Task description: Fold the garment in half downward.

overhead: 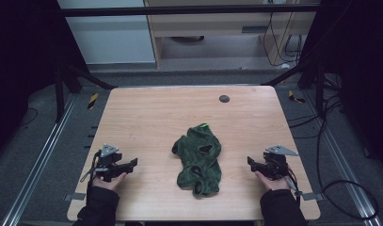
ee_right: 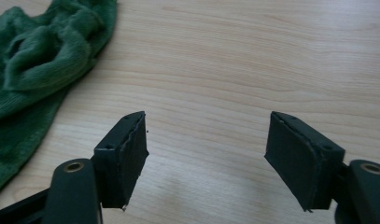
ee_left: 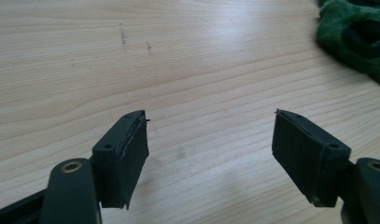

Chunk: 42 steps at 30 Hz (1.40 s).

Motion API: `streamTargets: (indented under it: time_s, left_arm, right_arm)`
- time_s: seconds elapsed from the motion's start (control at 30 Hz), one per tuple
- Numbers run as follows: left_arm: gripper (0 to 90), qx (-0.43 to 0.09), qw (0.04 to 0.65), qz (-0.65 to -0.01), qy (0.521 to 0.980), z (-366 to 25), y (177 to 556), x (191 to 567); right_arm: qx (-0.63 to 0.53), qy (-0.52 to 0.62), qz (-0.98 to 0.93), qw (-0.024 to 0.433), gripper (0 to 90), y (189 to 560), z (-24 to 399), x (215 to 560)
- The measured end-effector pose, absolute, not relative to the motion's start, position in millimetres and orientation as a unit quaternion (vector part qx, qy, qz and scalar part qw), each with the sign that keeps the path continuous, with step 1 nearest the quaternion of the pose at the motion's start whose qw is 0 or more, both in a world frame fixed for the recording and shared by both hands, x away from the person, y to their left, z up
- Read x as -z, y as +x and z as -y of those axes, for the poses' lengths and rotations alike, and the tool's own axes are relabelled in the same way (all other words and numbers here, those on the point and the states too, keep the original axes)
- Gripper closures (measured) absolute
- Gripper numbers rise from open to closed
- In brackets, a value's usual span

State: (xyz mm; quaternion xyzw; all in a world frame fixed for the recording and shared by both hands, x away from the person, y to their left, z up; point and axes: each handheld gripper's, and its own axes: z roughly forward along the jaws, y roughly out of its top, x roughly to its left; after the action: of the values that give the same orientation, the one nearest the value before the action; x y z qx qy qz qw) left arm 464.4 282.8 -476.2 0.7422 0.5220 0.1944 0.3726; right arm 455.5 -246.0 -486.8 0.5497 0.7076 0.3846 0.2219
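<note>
A crumpled dark green fleece garment [overhead: 199, 158] lies in a heap near the middle of the wooden table [overhead: 151, 113]. My left gripper [overhead: 131, 163] rests near the table's front left, well apart from the garment, its jaws open over bare wood. The garment [ee_left: 358, 35] shows at the top right of the left gripper view, beyond the open left gripper [ee_left: 210, 140]. My right gripper [overhead: 250, 161] sits at the front right, a short way from the cloth, also open and empty. In the right gripper view the garment [ee_right: 36, 65] lies at the upper left, past the right gripper [ee_right: 205, 140].
A small dark round disc [overhead: 224, 98] sits near the table's far edge. Black frame bars [overhead: 85, 77] and cables [overhead: 337, 183] run around the table on the floor. A pale cabinet [overhead: 217, 28] stands behind.
</note>
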Motion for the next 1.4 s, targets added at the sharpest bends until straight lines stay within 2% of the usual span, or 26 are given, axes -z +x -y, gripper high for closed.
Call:
streamTargets:
  time_s: [0.43, 0.7, 1.4]
  left_arm:
    - [28.4, -0.181, 0.389, -0.498, 0.754, -265, 465, 468]
    - [28.3, -0.183, 0.403, -0.487, 0.753, -257, 470, 454]
    - [35.3, -0.182, 0.418, -0.448, 0.769, -220, 504, 430]
  right_arm:
    - [-0.413, 0.52, -0.718, 0.206, 40.6, 452, 236, 473]
    - [-0.426, 0.507, -0.723, 0.199, 41.2, 461, 228, 461]
    - [-0.436, 0.481, -0.734, 0.199, 42.2, 496, 200, 430]
